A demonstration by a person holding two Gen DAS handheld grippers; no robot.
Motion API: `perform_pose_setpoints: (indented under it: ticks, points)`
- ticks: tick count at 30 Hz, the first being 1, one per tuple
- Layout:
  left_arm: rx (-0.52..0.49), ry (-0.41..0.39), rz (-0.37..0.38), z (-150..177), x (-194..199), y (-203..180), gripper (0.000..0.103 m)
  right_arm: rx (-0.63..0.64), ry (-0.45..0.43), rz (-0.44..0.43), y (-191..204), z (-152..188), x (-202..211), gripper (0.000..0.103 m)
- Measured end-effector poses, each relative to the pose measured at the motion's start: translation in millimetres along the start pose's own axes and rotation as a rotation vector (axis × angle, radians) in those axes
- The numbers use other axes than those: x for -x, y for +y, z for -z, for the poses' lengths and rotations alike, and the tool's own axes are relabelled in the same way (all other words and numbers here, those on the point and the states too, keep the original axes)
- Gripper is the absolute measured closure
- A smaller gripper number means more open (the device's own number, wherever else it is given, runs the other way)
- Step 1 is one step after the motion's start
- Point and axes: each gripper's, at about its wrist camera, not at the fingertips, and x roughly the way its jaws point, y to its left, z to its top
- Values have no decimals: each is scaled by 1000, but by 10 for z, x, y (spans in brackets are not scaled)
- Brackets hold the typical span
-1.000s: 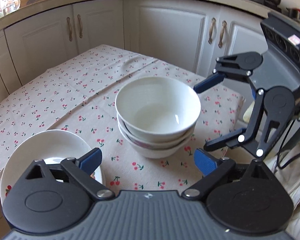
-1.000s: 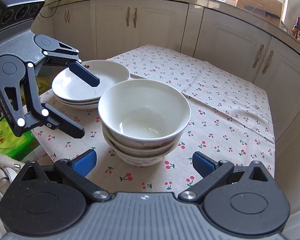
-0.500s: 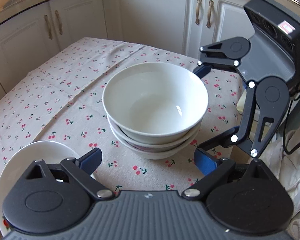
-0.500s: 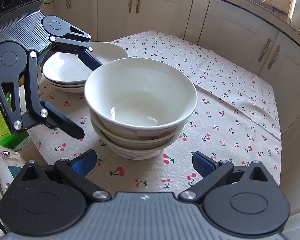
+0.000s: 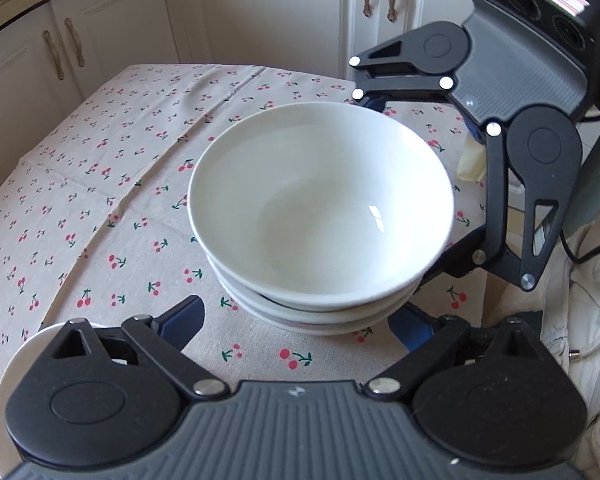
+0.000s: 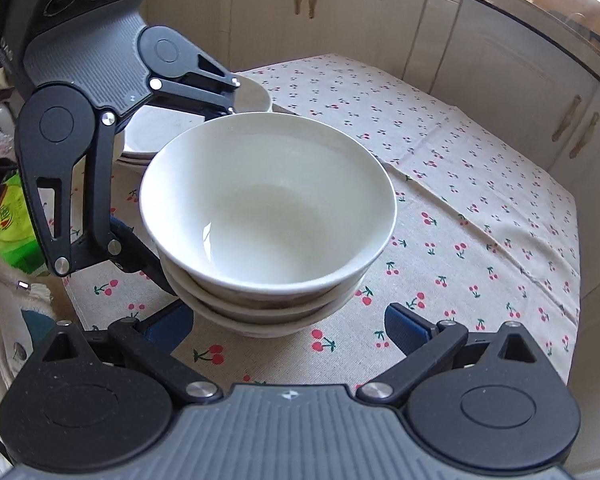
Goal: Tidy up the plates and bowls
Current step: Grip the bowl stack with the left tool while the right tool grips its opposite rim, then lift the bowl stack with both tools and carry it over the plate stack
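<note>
left wrist view, read from its left edge: a white plate (image 5: 24, 344) peeks out from under the left gripper (image 5: 296, 326), resting on the cherry-print tablecloth (image 5: 100, 184). next comes the left gripper's own pair of blue-padded fingers (image 5: 182, 320), spread wide, one on either side of the near foot of the bowl stack (image 5: 320, 216), with no visible contact. the stack is three white bowls nested upright, mouths facing straight up (being round, they have no long axis to speak of), standing on the cloth near the table's near edge. to the right of it the right gripper (image 5: 396, 184) reaches in from the side, also spread wide: its upper finger passes behind the top bowl's far rim, its lower finger sits low beside the stack's right flank. whether either pad touches the porcelain cannot be told. cream cabinet doors (image 5: 276, 20) run along the back.

right wrist view, again from the left: a green package (image 6: 8, 216) lies off the table edge, then the left gripper (image 6: 188, 188) comes in from the side, jaws straddling the stack's left side. behind it sits a pile of white plates (image 6: 156, 132). the bowl stack (image 6: 268, 208) fills the centre, between the right gripper's (image 6: 288, 326) open fingers. cloth stretches away to the right.
</note>
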Motion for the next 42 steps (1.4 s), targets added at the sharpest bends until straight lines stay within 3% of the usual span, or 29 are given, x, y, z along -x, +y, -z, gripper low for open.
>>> perform_pose_setpoints:
  ticks: [11, 22, 42]
  points:
    - [-42, 3, 97, -45, -44, 88, 11, 128, 19, -88, -18, -145, -8, 4]
    - [-30, 8, 153, -85, -70, 154, 15, 130, 35, -120, -65, -154, -26, 12]
    - [-56, 23, 169, -111, -90, 153, 17, 134, 54, -130, -47, -169, -46, 16]
